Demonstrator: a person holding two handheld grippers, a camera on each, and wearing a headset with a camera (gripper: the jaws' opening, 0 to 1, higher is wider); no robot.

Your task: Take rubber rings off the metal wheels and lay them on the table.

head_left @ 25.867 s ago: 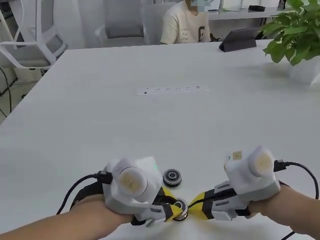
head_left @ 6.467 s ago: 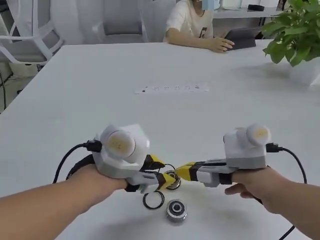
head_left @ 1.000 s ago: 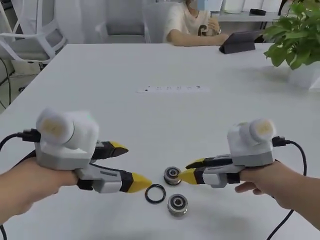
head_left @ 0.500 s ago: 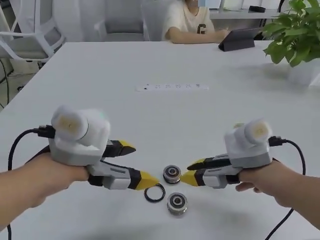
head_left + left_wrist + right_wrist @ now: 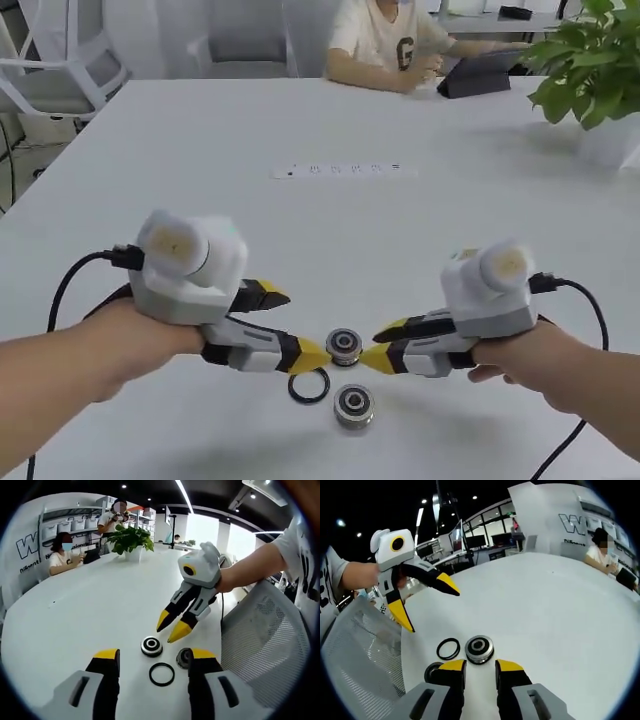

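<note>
In your left gripper view, 1 metal wheel (image 5: pixel 183 657) sits half hidden behind a jaw of your left hand-held gripper (image 5: pixel 155 656). In your right gripper view, that same wheel is tucked behind a jaw of your right hand-held gripper (image 5: pixel 481 666). In your head view, the row of marks (image 5: pixel 343 171) on the tabletop (image 5: pixel 200 150) is too small to read, and the plant (image 5: pixel 590 60) is cut off at the right edge.

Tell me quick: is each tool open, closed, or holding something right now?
Left tool: open wide, holding nothing.
Right tool: open a little, holding nothing.
</note>
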